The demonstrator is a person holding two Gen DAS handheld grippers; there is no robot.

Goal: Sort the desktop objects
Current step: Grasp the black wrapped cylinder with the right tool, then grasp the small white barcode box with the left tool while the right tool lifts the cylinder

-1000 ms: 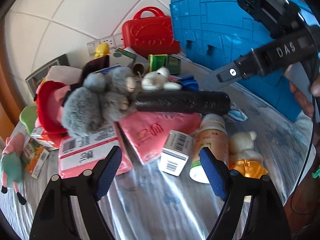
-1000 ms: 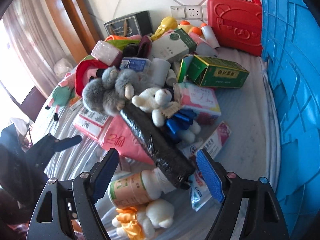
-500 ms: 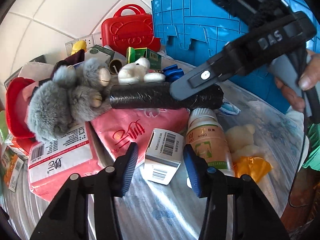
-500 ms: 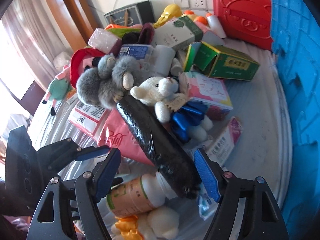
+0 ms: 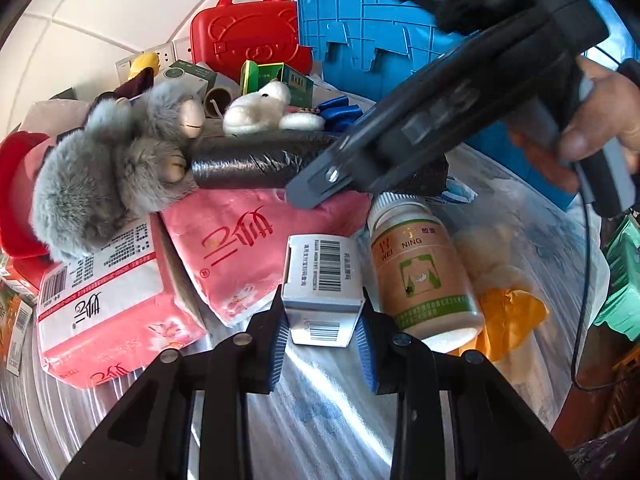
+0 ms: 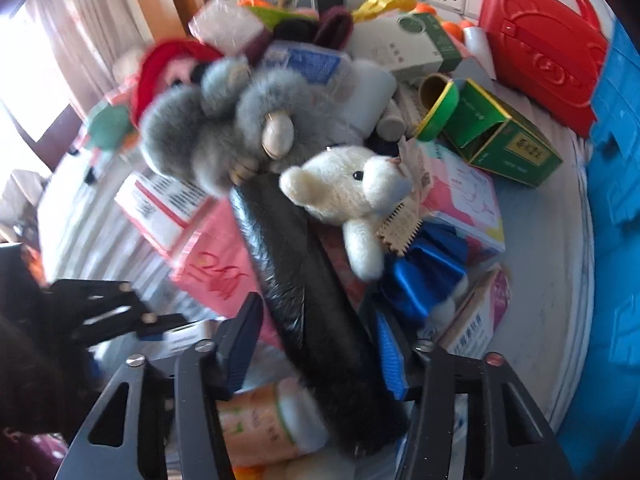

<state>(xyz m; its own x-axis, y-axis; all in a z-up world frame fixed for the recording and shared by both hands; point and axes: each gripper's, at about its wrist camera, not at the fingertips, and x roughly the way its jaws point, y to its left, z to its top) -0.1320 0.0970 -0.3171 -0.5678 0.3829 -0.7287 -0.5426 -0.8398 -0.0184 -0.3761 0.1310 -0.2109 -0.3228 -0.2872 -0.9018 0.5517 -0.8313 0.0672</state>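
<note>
Where the heap meets bare table, lower centre of the left wrist view, the left gripper [image 5: 322, 330] has its ribbed blue pads pressed on both side faces of a small white cardboard carton with printed barcodes [image 5: 322, 276]; its jaws have just been closing and now clamp that carton.

Right gripper [image 6: 316, 344]: black frame, blue ribbed pads. Jaws have just been closing, with a long black cylinder wrapped in crinkled glossy film [image 6: 304, 276] between them; the right-hand pad lies against it, the left-hand pad shows a narrow gap, so a firm clamp cannot be confirmed. That view is motion-blurred.

Adjoining items, left wrist view:
- white plastic pill bottle with beige and green label [image 5: 420, 276], lying on its side just right of the carton.
- pink soft plastic tissue pack with red characters [image 5: 256, 248], left of the carton, under the black cylinder.
- grey fluffy plush animal [image 5: 116, 176], left of centre, touching the cylinder's end.
- cream plush bear [image 5: 260, 112], behind the cylinder.
- red moulded plastic case with handle [image 5: 244, 36], top centre.
- blue ribbed plastic crate [image 5: 380, 36], upper right.
- table [image 5: 328, 412] with a glossy, striped covering.
</note>
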